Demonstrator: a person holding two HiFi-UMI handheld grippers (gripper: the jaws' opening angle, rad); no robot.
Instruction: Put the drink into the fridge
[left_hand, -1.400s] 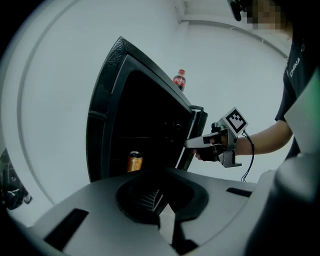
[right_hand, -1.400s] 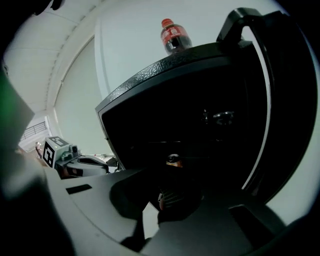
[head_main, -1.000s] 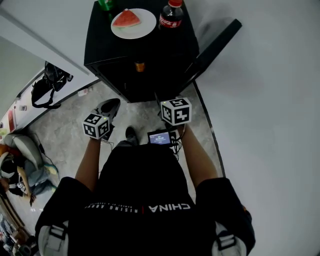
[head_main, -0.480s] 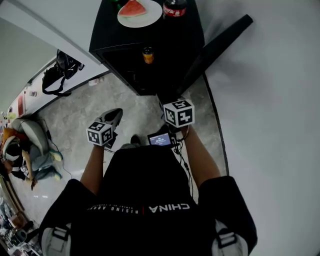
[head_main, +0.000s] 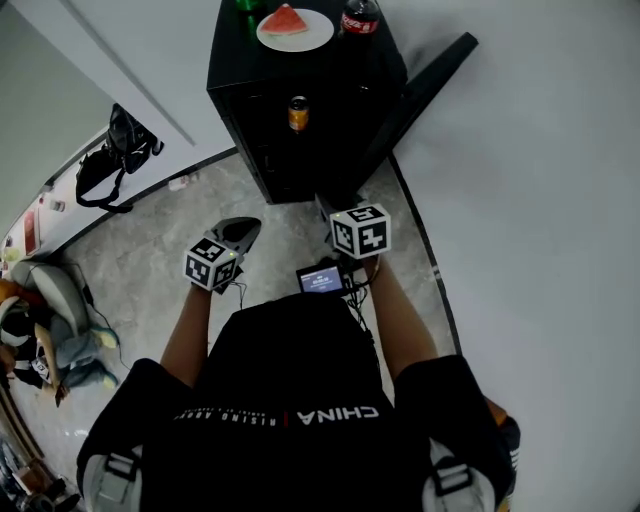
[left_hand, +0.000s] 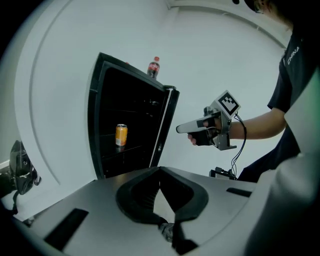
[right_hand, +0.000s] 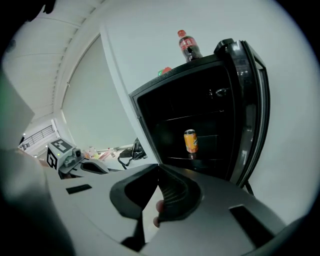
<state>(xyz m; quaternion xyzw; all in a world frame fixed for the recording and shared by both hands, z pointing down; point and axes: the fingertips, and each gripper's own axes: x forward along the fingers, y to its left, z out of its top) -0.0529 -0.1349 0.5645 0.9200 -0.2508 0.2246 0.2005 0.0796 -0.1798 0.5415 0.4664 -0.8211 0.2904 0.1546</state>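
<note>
Orange drink can (head_main: 298, 113) sits inside the open black fridge (head_main: 335, 85) at twelve o'clock, so left gripper (left_hand: 160, 169) and right gripper (right_hand: 158, 168) hang back, claws together, empty.

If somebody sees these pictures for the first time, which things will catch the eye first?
The black fridge stands with its door open, and a single orange can sits inside. On the fridge's top are a plate with a red watermelon slice and a cola bottle.
</note>
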